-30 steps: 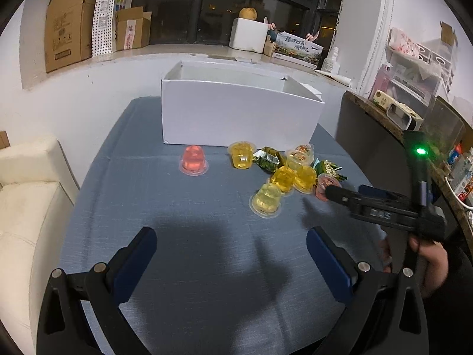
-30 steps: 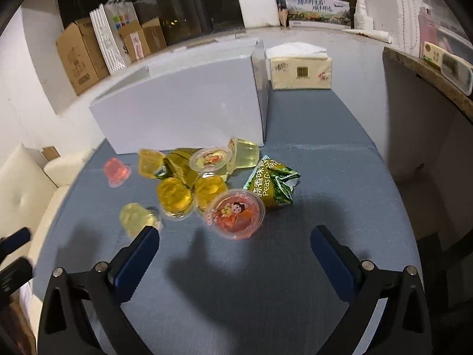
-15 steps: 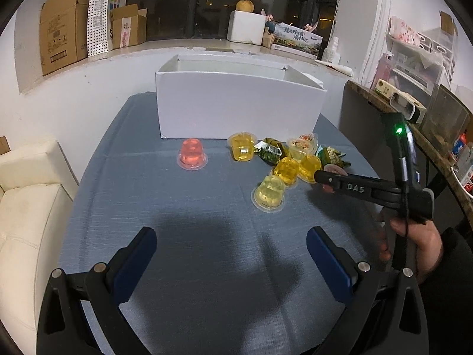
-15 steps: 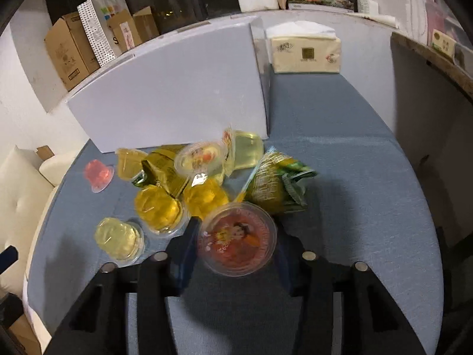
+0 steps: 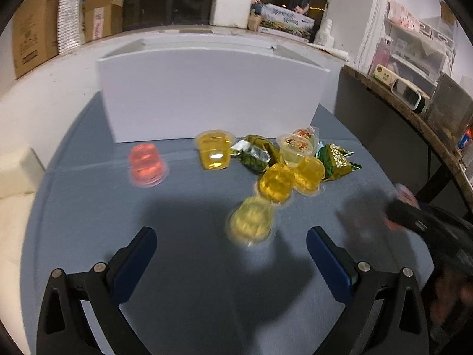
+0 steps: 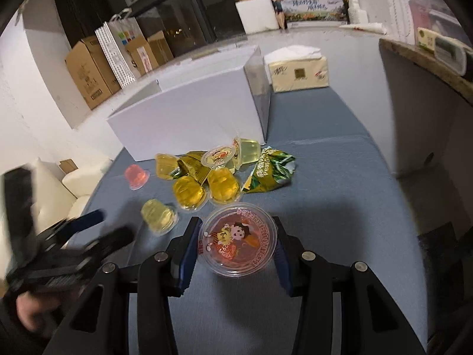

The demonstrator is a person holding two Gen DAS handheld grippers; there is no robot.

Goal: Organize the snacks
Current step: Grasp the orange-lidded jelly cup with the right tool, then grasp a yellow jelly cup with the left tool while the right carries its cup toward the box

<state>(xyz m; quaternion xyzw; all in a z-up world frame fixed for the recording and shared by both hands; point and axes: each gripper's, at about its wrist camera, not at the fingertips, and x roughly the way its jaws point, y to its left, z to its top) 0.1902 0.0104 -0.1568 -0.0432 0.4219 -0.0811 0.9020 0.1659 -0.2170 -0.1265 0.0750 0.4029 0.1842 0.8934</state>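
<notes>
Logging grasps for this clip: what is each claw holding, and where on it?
Right claw clamps the red jelly cup by opposite sides of its rim. Left claw is open, empty.

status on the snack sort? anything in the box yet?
Done: nothing visible; the white box interior is hidden in both views. In hand: right claw is shut on the red jelly cup. The left claw is open and empty near the pale yellow cup. Left: the pink cup, yellow cups and green packets remain on the table.
</notes>
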